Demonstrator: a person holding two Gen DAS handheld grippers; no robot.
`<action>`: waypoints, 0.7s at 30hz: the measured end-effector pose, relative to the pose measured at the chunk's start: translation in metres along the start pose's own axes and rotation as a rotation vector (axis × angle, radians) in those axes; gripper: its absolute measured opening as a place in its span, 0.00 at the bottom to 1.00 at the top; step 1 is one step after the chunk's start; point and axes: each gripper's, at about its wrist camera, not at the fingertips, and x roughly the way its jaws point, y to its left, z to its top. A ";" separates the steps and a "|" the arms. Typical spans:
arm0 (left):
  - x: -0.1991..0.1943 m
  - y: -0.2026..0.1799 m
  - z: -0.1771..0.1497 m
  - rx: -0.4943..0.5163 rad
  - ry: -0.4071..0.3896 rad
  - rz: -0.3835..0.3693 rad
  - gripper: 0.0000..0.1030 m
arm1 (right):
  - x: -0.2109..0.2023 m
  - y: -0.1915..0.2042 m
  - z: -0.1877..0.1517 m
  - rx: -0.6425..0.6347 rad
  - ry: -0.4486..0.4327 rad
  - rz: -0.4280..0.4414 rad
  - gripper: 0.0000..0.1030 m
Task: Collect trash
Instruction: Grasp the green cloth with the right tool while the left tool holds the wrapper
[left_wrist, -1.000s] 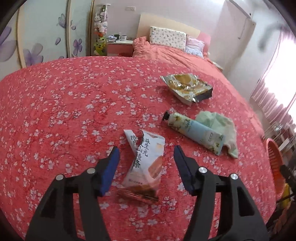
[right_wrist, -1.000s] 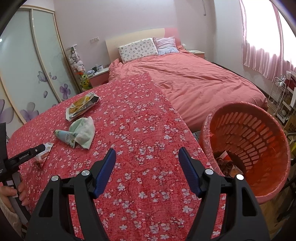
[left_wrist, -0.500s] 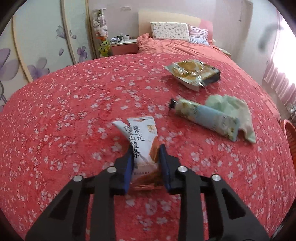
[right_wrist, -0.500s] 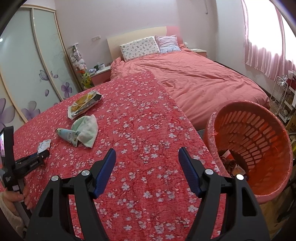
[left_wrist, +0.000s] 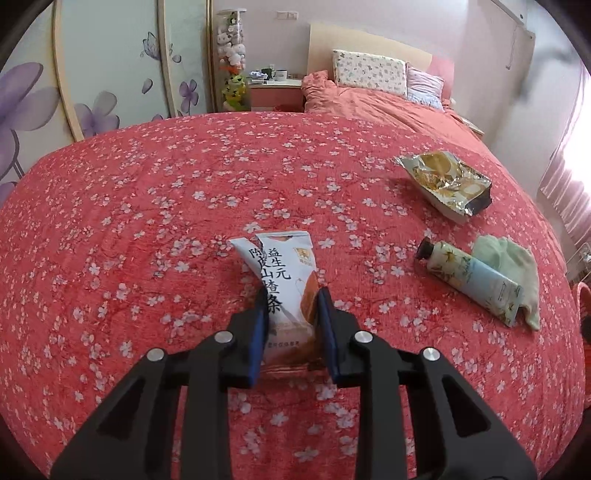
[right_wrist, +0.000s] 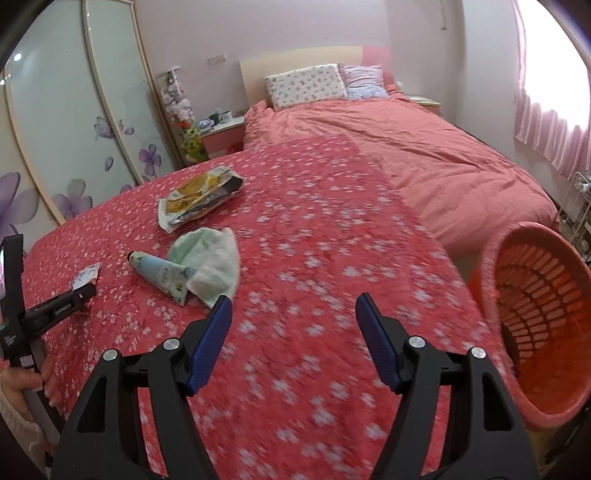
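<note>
The left claw is clamped on the near end of the white snack wrapper above the flowered bed, likely bound for the orange basket at right, while the right claw hangs open, empty.

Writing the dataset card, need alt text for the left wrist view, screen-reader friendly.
The left gripper is shut on a white snack wrapper above a red floral bedspread. To the right lie a lotion tube overlapping a green cloth, and farther back an opened foil packet; pillows sit at the far end.
</note>
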 end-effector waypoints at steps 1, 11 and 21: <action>-0.001 0.002 -0.001 -0.005 -0.001 -0.006 0.27 | 0.005 0.006 0.004 -0.010 0.001 0.001 0.64; -0.005 0.012 -0.005 -0.040 -0.005 -0.052 0.27 | 0.056 0.038 0.028 -0.021 0.064 0.035 0.45; -0.006 0.021 -0.005 -0.063 -0.008 -0.082 0.27 | 0.074 0.053 0.021 -0.053 0.106 0.031 0.23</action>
